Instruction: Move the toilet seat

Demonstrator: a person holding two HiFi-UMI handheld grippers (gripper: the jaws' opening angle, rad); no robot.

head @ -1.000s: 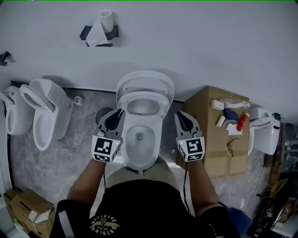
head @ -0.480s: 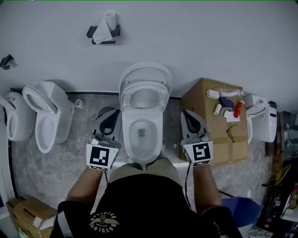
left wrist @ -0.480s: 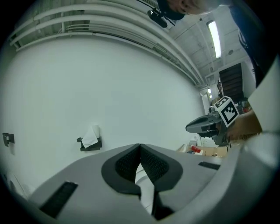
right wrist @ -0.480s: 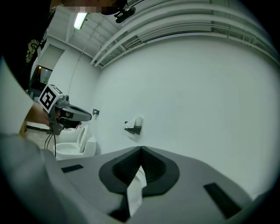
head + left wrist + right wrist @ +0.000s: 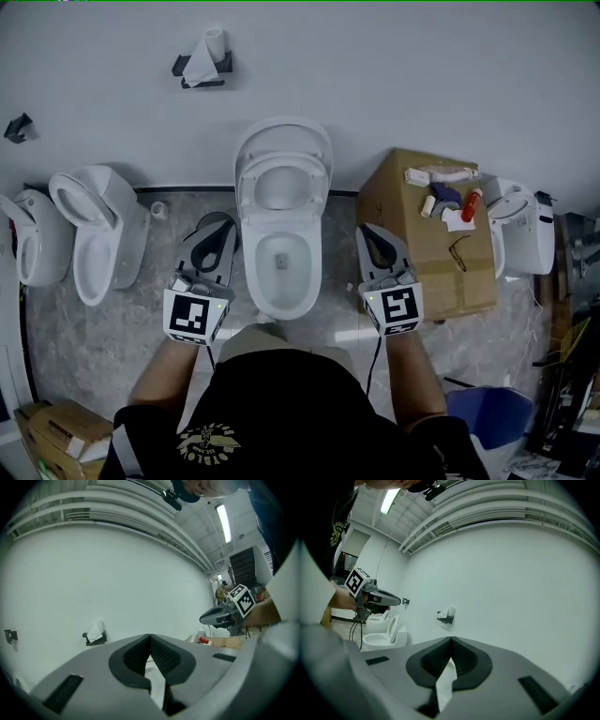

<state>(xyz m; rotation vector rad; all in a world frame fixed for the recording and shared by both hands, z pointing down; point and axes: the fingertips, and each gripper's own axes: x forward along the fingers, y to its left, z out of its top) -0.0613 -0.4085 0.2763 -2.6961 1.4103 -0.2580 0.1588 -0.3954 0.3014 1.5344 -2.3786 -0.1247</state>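
**plumb_newbie:** ok, where's the toilet seat sitting right now? And what are your tongs doing?

**me:** Seat's up, mate. The toilet seat stands raised at the back of the toilet bowl, right in front of the lid. The lid is up too, on the wall side of the bowl, so the bowl itself is wide open.

My tongs aren't touching any of it. The left gripper hangs just left of the bowl and the right gripper just right of it. Both are off the porcelain, with their noses aimed at the wall behind the bowl.

**plumb_newbie:** holding anything?

**me:** Nope, both are clenched on nothing. In the left gripper view the ribbed pads meet at the tip. It's the same in the right gripper view, pads pressed together. The white showing through the little slit below the tips is just the toilet behind.

**plumb_newbie:** what else is around?

**me:** There's a toilet paper holder on the wall, above and left of the bowl. Two spare toilets sit off to the bowl's left. A cardboard box is near the bowl's right side, with a red bottle and some bits on top.
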